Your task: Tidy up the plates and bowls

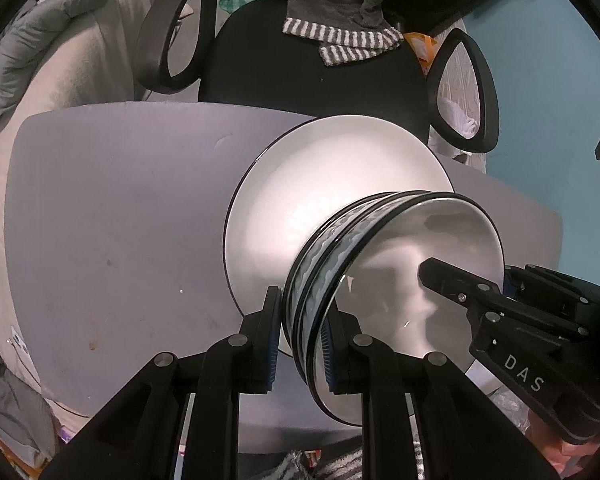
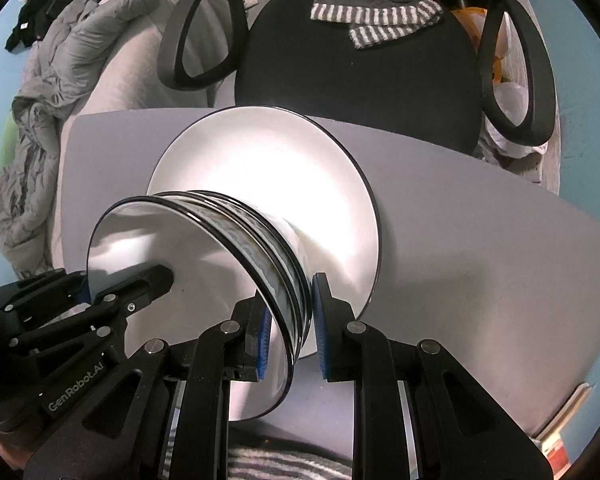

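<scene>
Bowls (image 1: 380, 272), two of them nested as far as the doubled black rims show, are glossy white inside with a grey-blue wavy band around the outside, edged in black. The left gripper (image 1: 302, 344) pinches the rim on one side, one blue-padded finger outside the wall and one inside, jaws nearly closed on it. The right gripper (image 2: 290, 340) clamps the opposite rim the same way, its jaws narrowed onto the wall. Just beyond both grippers' fingertips, under the bowls, lies a large white plate (image 2: 284, 168) with a thin dark rim, flat on a grey table (image 1: 120, 208). Whether the bowls touch the plate cannot be told. Farther ahead stands a black chair (image 2: 360, 76) draped with a striped cloth (image 2: 380, 20).
</scene>
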`<state>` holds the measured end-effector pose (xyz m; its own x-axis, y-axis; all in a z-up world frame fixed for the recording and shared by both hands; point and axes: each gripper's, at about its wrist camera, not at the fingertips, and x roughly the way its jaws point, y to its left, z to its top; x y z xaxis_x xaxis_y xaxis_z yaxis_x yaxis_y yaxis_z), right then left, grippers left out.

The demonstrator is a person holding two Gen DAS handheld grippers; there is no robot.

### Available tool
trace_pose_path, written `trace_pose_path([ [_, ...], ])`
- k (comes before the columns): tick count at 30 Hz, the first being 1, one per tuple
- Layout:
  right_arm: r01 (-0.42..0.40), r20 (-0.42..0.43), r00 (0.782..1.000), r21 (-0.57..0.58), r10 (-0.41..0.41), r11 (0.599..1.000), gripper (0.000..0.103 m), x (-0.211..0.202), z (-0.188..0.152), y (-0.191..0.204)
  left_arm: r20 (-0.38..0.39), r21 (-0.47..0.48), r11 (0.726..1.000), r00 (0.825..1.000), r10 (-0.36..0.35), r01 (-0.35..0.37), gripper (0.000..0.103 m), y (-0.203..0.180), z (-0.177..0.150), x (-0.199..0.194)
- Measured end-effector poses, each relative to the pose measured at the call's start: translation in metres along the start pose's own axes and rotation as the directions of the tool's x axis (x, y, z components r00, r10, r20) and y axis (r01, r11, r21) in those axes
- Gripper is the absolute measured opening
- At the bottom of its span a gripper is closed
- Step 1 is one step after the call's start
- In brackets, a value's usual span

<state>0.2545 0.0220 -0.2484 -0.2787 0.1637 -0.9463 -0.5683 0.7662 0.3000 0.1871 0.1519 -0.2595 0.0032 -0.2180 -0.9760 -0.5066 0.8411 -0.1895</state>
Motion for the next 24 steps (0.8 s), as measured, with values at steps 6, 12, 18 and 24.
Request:
trace_pose_path([
  [6, 0.004, -0.001, 1.0, 0.003, -0.004, 1.0, 0.019, 0.001, 0.001, 0.001, 0.012, -0.011, 1.0, 1.0, -0.006, 0.006, 0.017, 0.002, -0.001, 0.001],
  [12, 0.005, -0.016, 1.0, -0.019, -0.005, 1.0, 0.027, 0.003, 0.003, 0.004, 0.031, 0.0, 1.0, 0.999, -0.014, 0.014, 0.018, 0.002, -0.002, 0.0],
  [18, 0.028, 0.016, 0.999, -0.029, -0.027, 0.999, 0.046, 0.001, -0.001, 0.004, 0.085, -0.035, 0.999, 0.996, -0.009, 0.012, 0.029, 0.006, -0.008, -0.009],
  [24, 0.054, 0.071, 0.996, 0.0, -0.053, 0.999, 0.046, -0.014, -0.011, -0.006, 0.128, -0.084, 0.996, 0.992, -0.012, 0.023, 0.032, 0.013, -0.018, -0.025],
])
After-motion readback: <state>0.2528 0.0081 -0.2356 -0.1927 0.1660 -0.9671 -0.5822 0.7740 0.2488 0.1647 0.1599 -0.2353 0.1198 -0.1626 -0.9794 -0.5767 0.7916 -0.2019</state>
